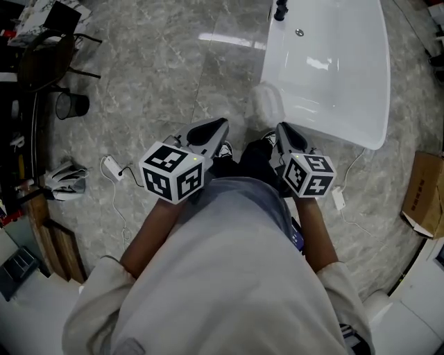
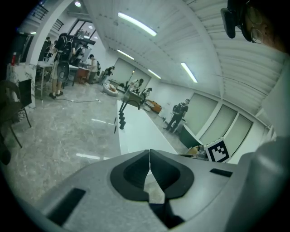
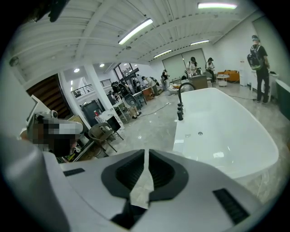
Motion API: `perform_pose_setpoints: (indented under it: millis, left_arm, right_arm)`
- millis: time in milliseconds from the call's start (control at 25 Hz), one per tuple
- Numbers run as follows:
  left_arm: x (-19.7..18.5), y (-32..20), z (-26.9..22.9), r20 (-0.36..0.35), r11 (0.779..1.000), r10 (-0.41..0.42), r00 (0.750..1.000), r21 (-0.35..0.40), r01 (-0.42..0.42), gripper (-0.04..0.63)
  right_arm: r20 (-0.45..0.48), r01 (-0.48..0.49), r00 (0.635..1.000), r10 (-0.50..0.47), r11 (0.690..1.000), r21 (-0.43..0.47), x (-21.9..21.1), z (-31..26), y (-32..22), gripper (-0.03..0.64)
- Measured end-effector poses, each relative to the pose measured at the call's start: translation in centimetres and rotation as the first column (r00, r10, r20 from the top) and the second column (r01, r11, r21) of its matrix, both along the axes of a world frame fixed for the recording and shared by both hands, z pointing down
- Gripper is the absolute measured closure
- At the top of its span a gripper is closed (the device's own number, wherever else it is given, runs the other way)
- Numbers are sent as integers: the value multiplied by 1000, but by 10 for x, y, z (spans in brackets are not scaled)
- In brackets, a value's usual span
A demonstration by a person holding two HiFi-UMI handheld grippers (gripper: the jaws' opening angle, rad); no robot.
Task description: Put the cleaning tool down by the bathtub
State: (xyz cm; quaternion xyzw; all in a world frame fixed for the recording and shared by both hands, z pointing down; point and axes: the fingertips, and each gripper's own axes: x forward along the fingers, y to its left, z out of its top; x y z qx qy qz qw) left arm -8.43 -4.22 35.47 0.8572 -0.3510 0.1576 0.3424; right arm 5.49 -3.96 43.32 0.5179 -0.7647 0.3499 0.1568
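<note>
On the far left of my head view, a black bin [image 1: 72,105] stands on the grey marbled floor [image 1: 152,62], just below a dark chair [image 1: 47,61]. Nearer to me, a white plug [image 1: 111,167] lies on the floor with its cable trailing off.

Next comes my left gripper [image 1: 223,125], held low in front of the person's body and pointing out and down at the floor. Its own view shows the two tips pressed together, clenched on nothing, with only floor showing through the hollow behind them.

The cleaning tool [image 1: 267,102] is a pale fluffy bundle lying on the floor ahead of both grippers and slightly to the right. It sits against the near left corner of the bathtub [image 1: 347,90], and neither gripper touches it.

My right gripper [image 1: 282,127] is held beside the left one and is also tipped downward. Its own view shows the tips a thin slit apart, released and holding nothing.

Beyond it the white bathtub runs up the frame, with a dark tap [image 1: 280,10] at its far end. A cardboard box [image 1: 424,193] sits at the right edge.
</note>
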Motion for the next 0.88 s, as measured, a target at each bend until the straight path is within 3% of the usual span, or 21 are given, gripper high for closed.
perform_pose_setpoints:
  millis: [600,880]
  left_arm:
    - [-1,8,-4,-11,999,35,999,11,-35,586]
    - [-6,12,-12,-16,999,36,999,38,-36,586]
  right_arm:
    - [9,60,998,-61,996,60,-17,-43,16,586]
    - [21,22,999,-24,994,110,-17,-68,29,595]
